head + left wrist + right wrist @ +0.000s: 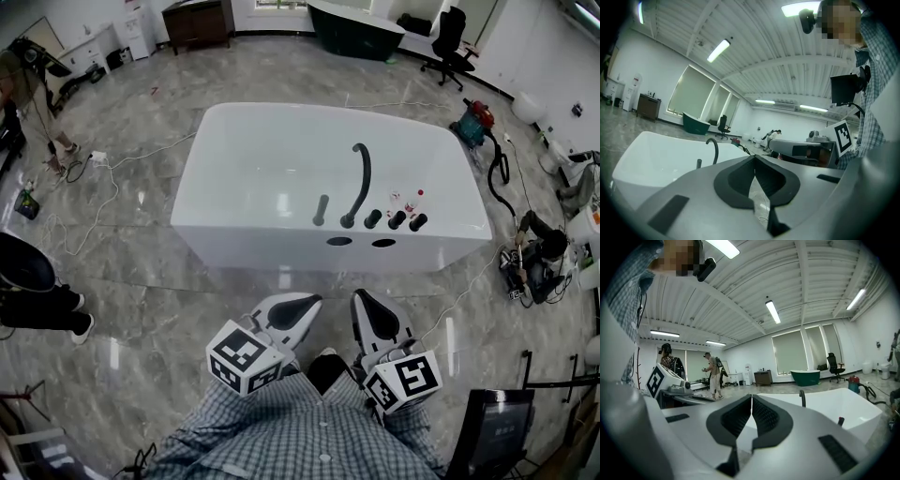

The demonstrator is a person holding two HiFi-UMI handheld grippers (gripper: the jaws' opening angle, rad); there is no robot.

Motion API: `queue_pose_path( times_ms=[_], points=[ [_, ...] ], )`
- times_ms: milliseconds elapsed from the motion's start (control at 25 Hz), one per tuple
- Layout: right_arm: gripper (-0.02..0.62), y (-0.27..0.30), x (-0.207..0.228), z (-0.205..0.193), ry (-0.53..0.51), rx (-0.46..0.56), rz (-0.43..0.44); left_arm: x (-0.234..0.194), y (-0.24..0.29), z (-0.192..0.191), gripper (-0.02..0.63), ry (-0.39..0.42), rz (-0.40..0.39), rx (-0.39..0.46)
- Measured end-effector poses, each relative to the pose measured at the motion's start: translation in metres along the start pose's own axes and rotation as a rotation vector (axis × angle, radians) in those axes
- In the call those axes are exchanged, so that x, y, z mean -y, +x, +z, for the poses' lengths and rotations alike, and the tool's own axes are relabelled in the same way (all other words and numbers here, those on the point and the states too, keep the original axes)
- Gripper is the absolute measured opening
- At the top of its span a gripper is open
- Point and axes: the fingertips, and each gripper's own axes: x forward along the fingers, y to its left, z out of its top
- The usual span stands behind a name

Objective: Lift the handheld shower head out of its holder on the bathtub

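Note:
The white bathtub stands ahead of me on the marble floor. On its near rim a short black handheld shower head stands upright in its holder, just left of the tall curved black spout and three black knobs. My left gripper and right gripper are held side by side short of the tub, both shut with nothing between the jaws. In the left gripper view the shower head shows as a small post left of the spout, beyond the left gripper. The right gripper faces the spout.
A red vacuum with a black hose lies right of the tub. A person crouches on the floor at the right. Cables trail at the left. A dark green tub and an office chair stand at the back.

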Motion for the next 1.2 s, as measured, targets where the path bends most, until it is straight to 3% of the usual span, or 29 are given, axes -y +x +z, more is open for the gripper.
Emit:
queue_pose_path(
  times_ms=[360,640,1200],
  points=[
    [0.020,0.017,0.008,0.003,0.001,-0.012,0.023,-0.014,0.005,0.007,0.009,-0.003,0.024,0.000],
    [0.020,0.052,0.020,-0.005,-0.008,-0.023,0.065,-0.049,0.018,0.003,0.009,-0.016,0.075,-0.003],
    [0.020,0.135,0.113,0.019,-0.044,-0.037,0.127,-0.120,0.103,0.044,0.009,-0.032,0.168,0.002]
  ],
)
